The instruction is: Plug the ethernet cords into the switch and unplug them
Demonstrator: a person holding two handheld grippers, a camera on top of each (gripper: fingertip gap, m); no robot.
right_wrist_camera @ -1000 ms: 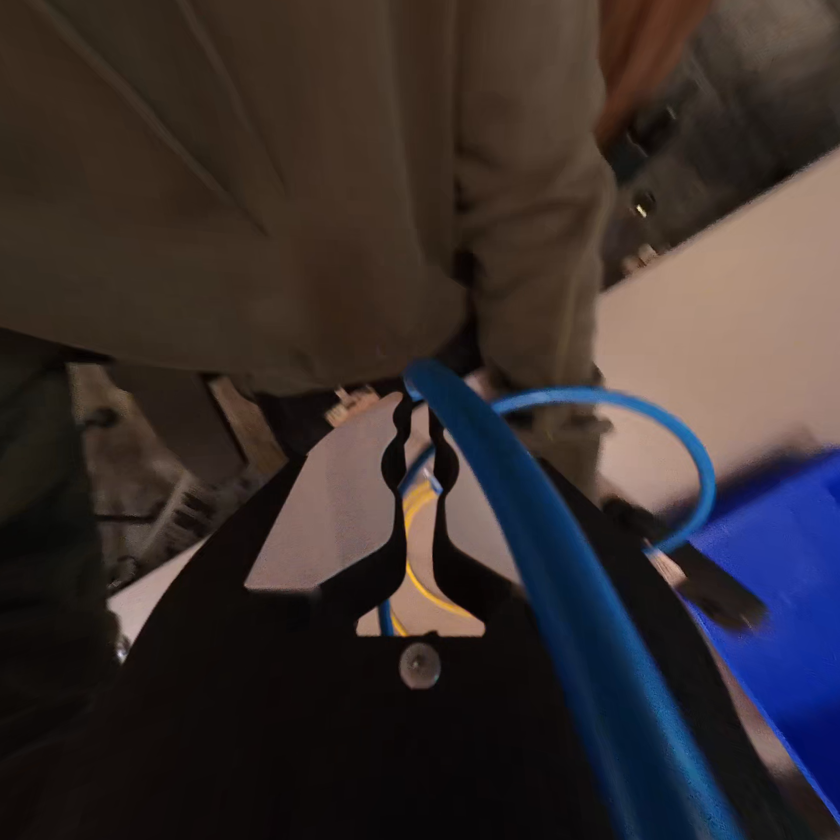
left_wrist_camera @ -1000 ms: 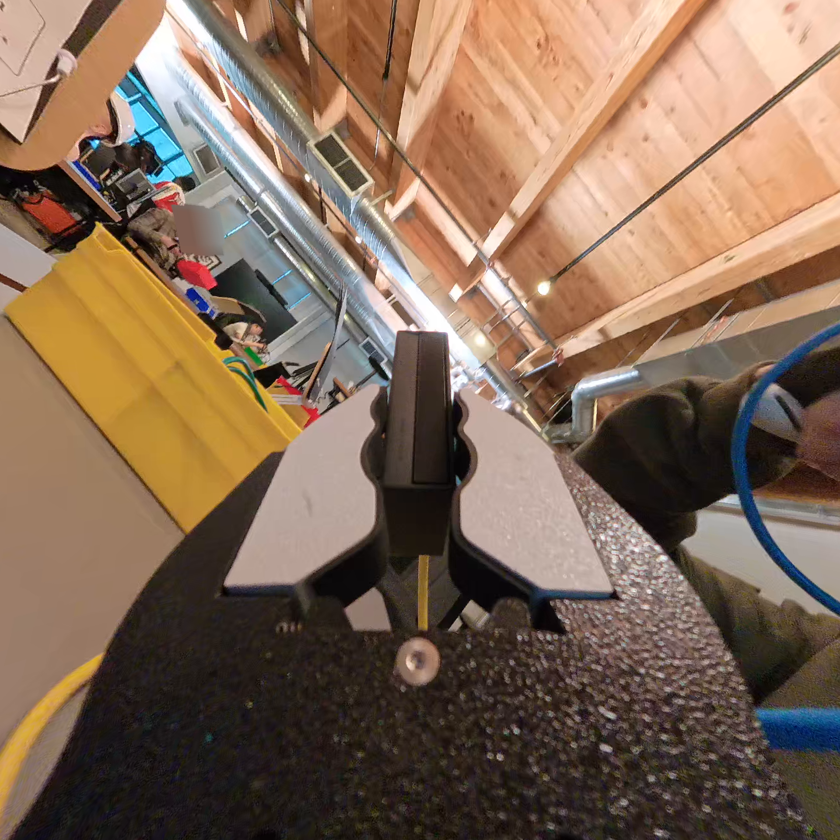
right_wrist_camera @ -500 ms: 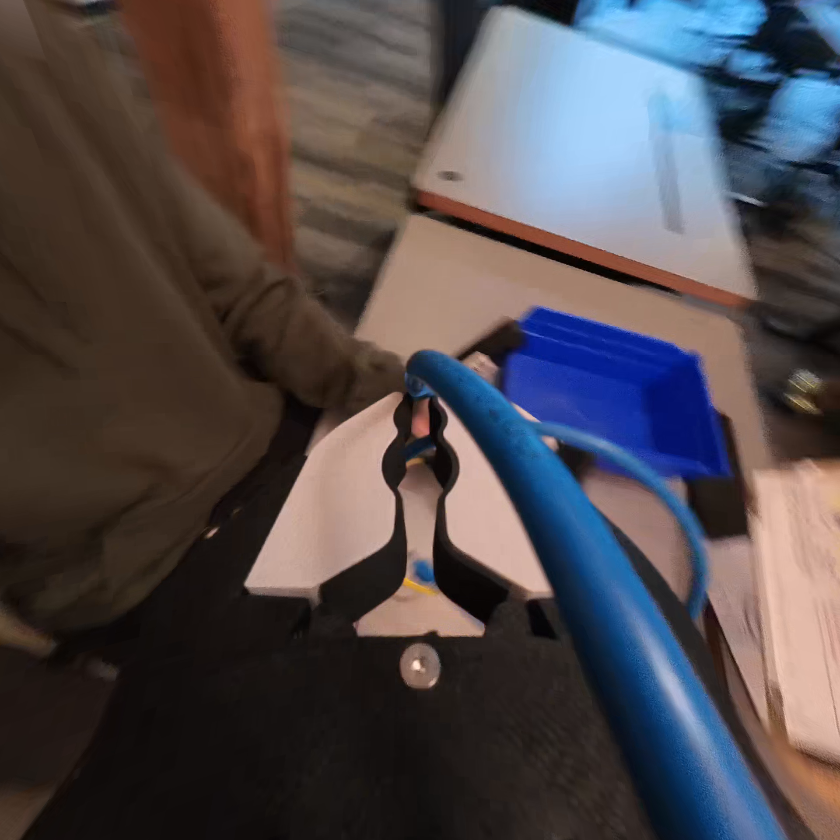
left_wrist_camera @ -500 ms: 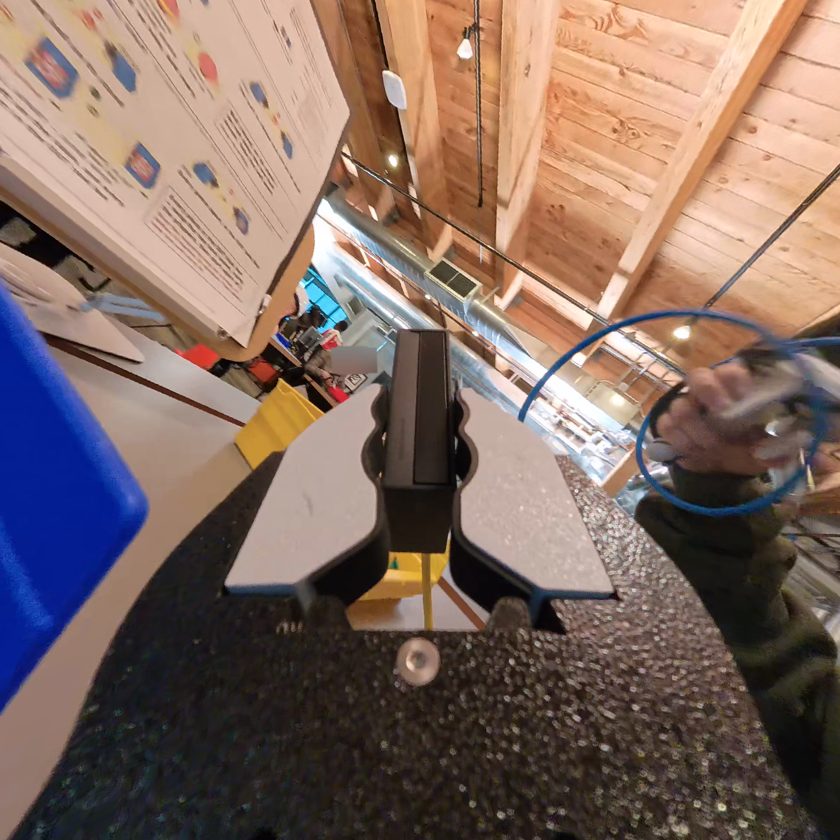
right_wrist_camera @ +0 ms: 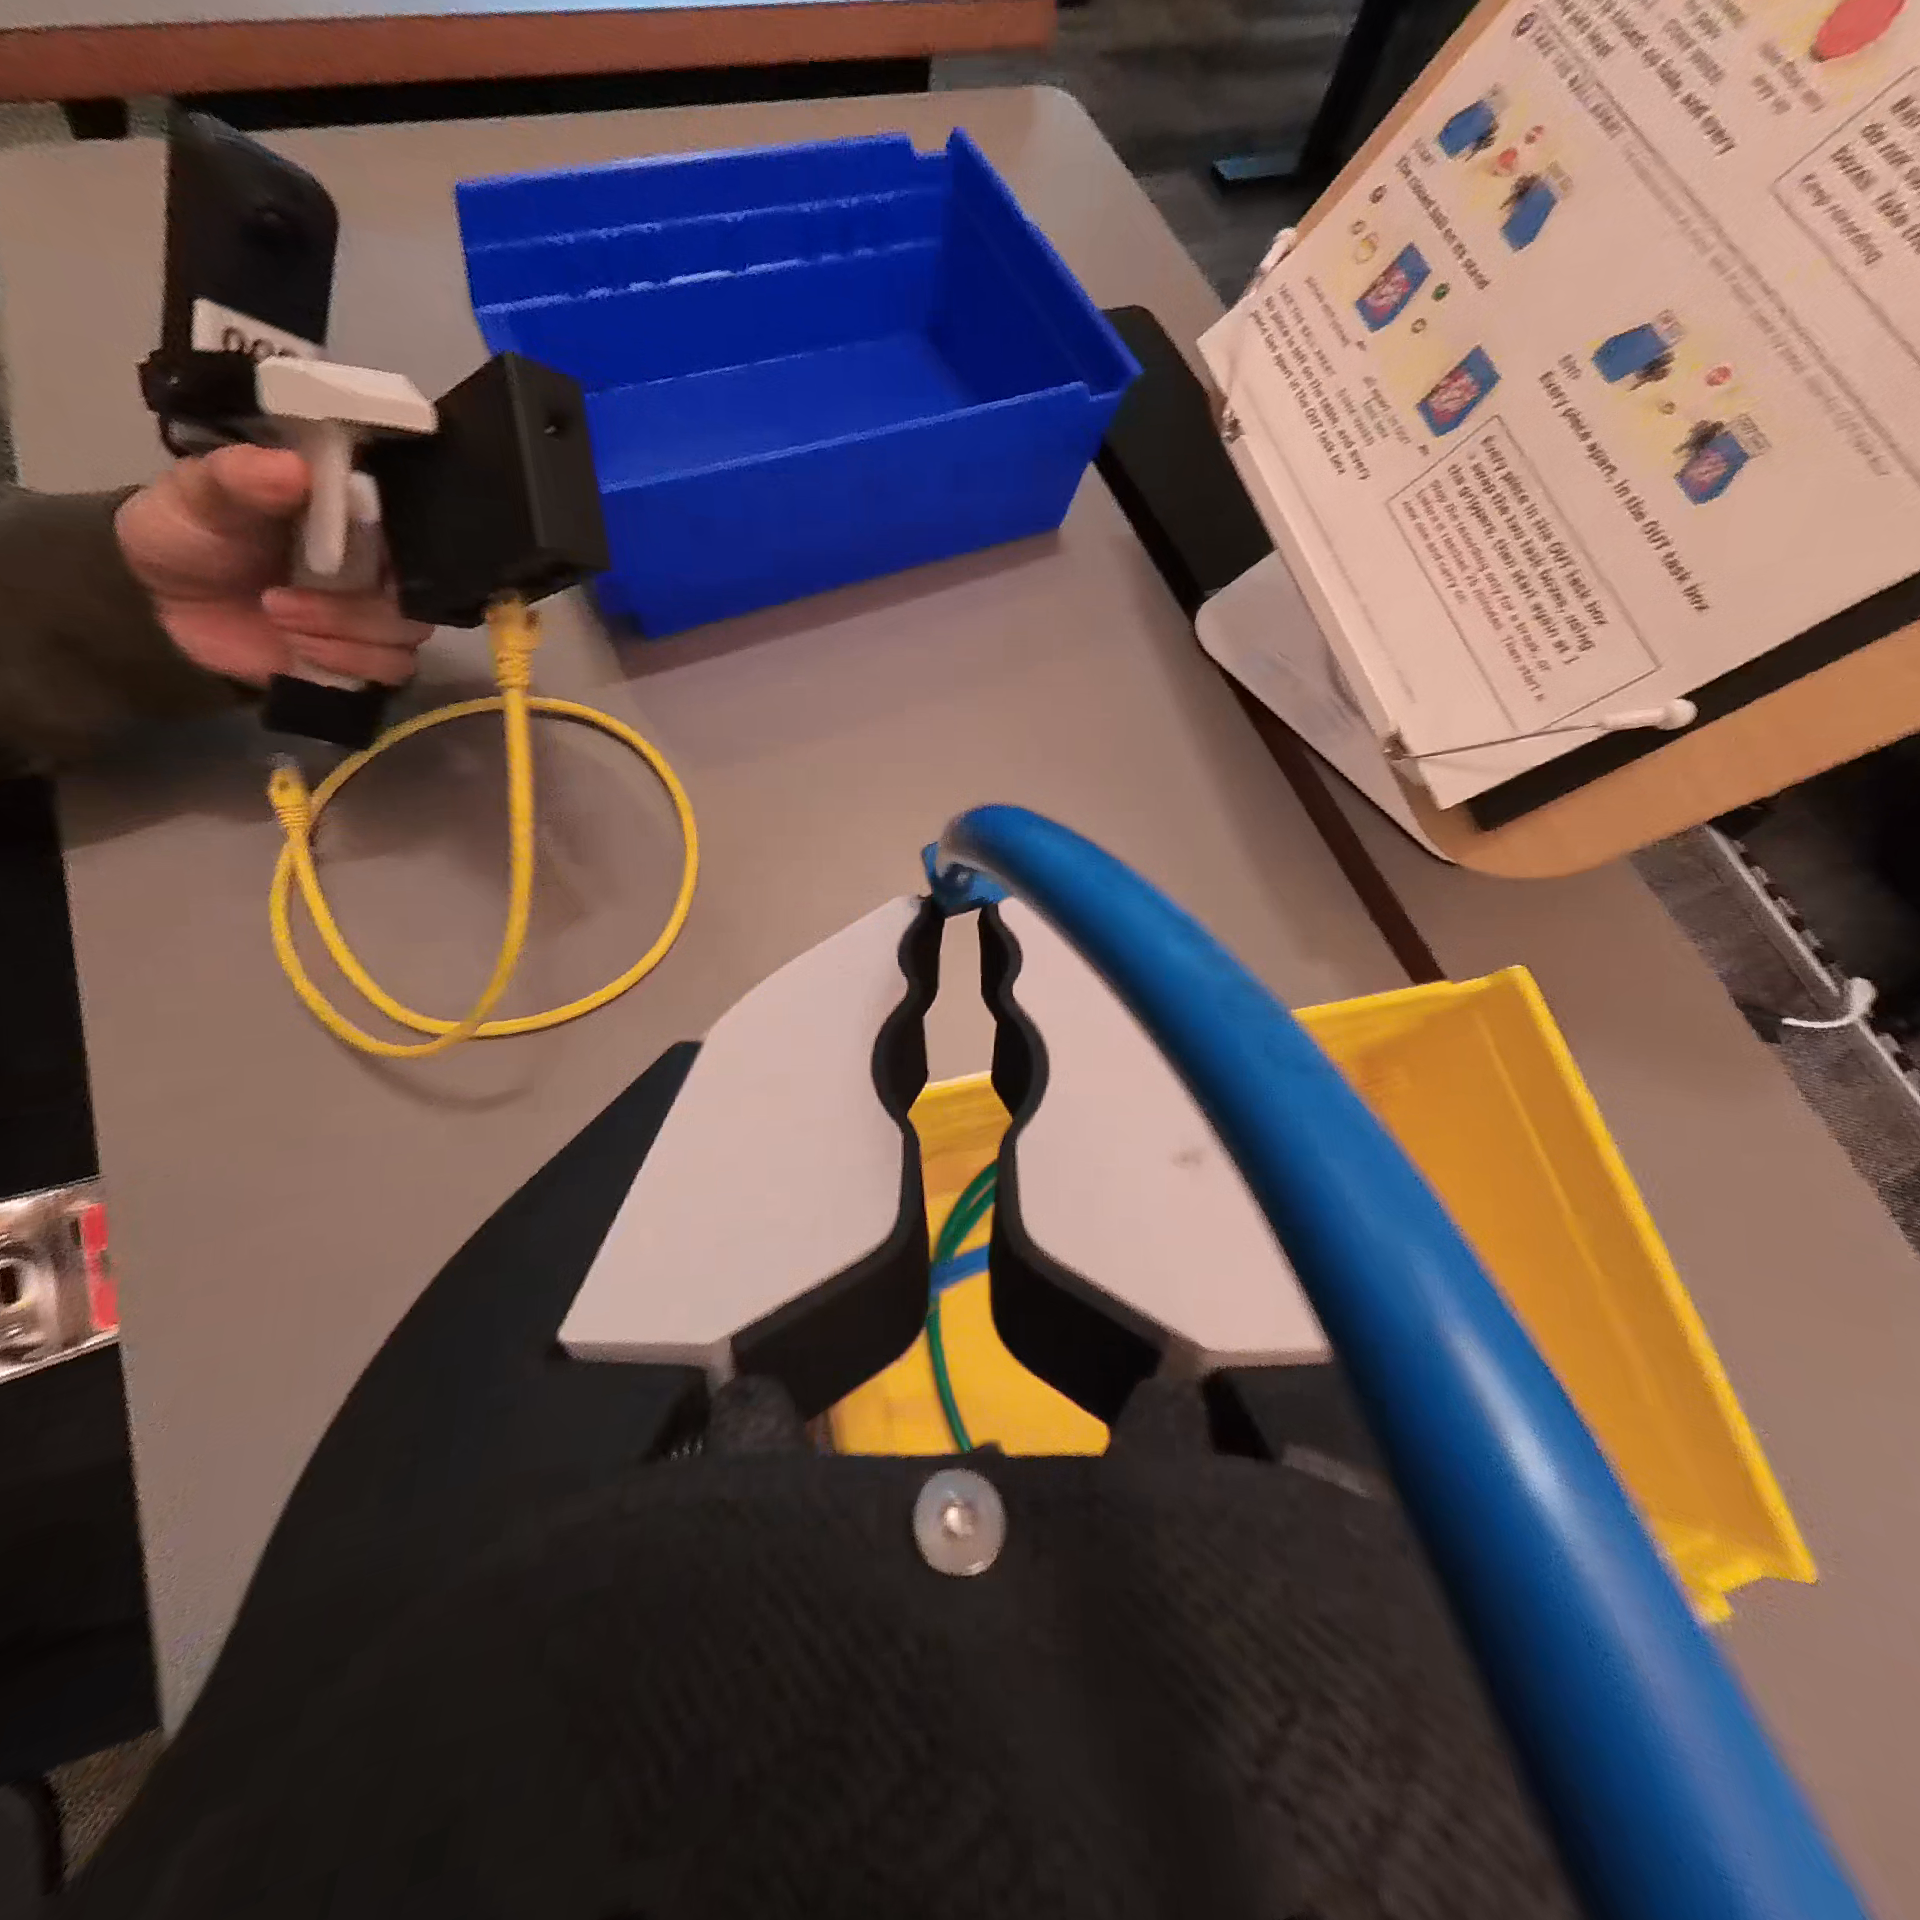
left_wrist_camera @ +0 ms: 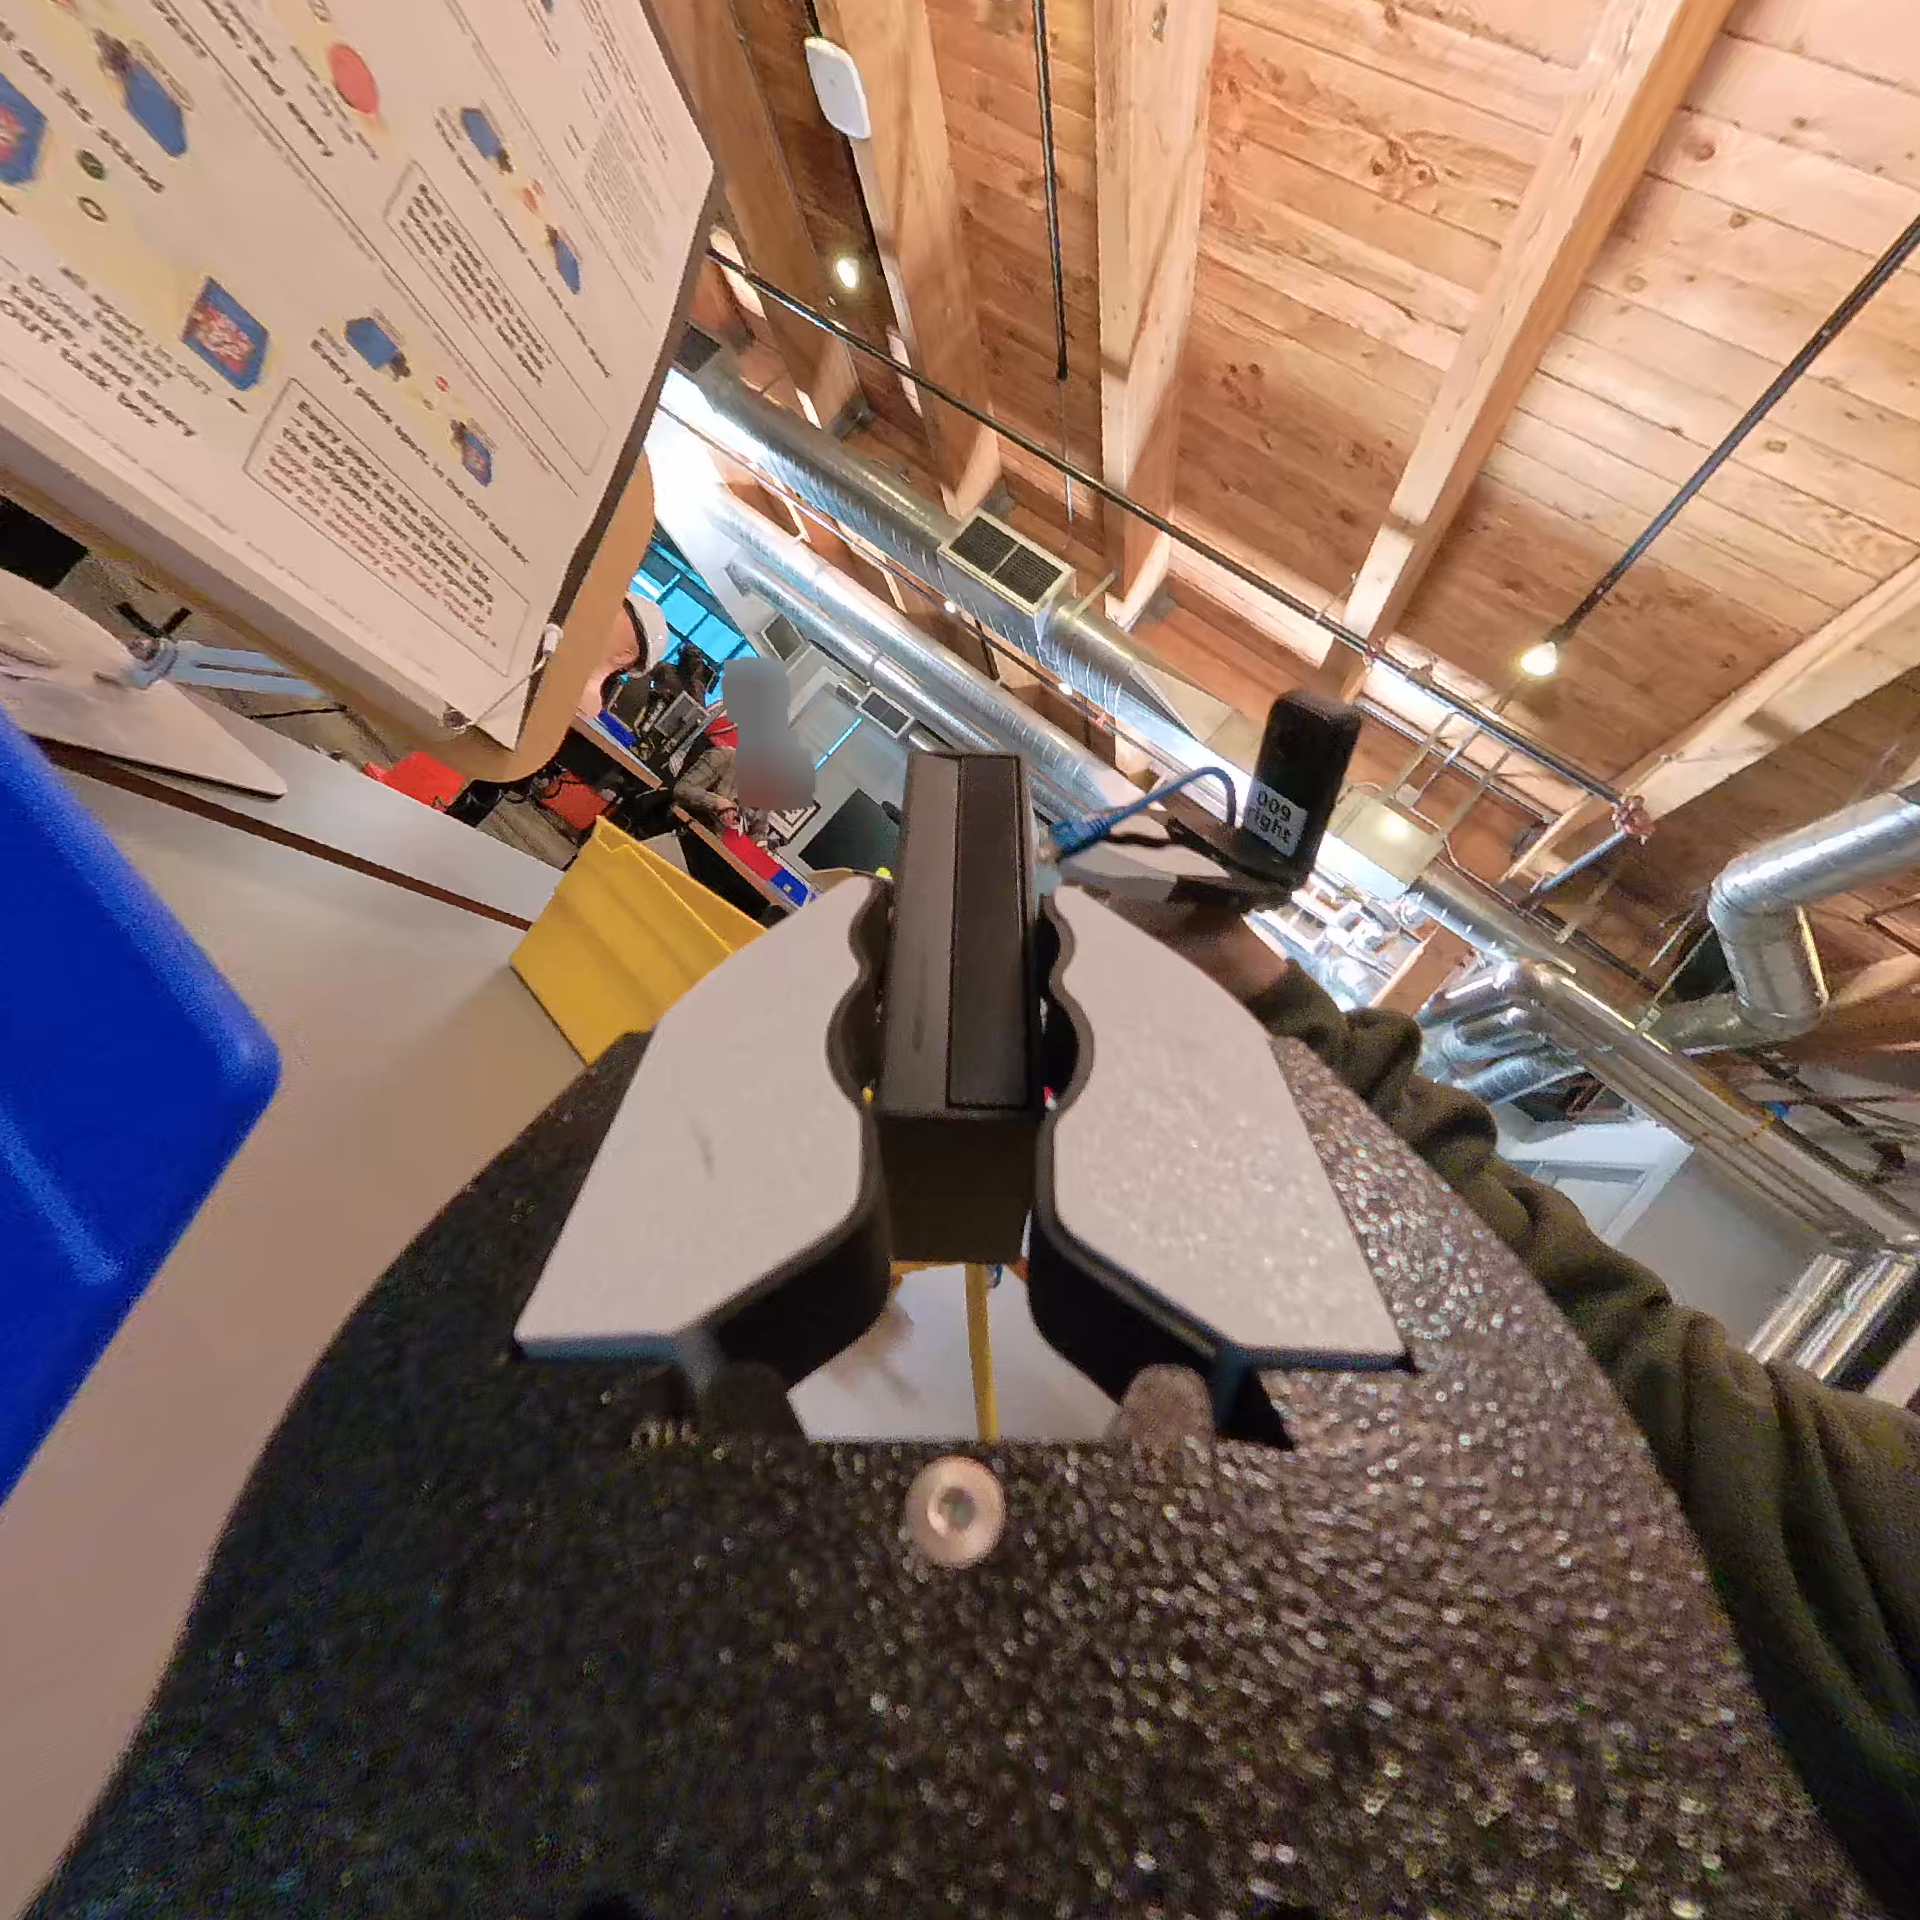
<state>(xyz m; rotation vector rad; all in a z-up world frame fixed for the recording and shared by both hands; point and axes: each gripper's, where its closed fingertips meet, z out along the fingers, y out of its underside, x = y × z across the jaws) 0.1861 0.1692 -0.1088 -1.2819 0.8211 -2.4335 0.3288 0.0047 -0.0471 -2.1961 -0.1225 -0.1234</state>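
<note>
My left gripper [left_wrist_camera: 961, 904] is shut on the black switch [left_wrist_camera: 956, 1039] and holds it upright off the table. A yellow cord [left_wrist_camera: 977, 1351] hangs from the switch's lower end. In the right wrist view the switch [right_wrist_camera: 499, 488] is at the upper left with the yellow cord [right_wrist_camera: 514, 644] plugged into it, and the rest of the cord loops on the table. My right gripper [right_wrist_camera: 958, 914] is shut on the plug [right_wrist_camera: 956, 878] of a blue cord [right_wrist_camera: 1299, 1122] that arcs back past the camera. In the left wrist view that plug [left_wrist_camera: 1070, 831] is close to the switch's right side.
An empty blue bin [right_wrist_camera: 790, 343] stands behind the switch on the grey table [right_wrist_camera: 935, 675]. A yellow bin [right_wrist_camera: 1507, 1195] holding green and blue cords lies under my right gripper. An instruction board on a stand [right_wrist_camera: 1610, 416] is at the right. A person's hand [right_wrist_camera: 218, 561] holds the left gripper.
The right gripper has swung round with the blue plug and now looks down at the table, close to the switch. The left gripper still holds the switch and has turned slightly.
</note>
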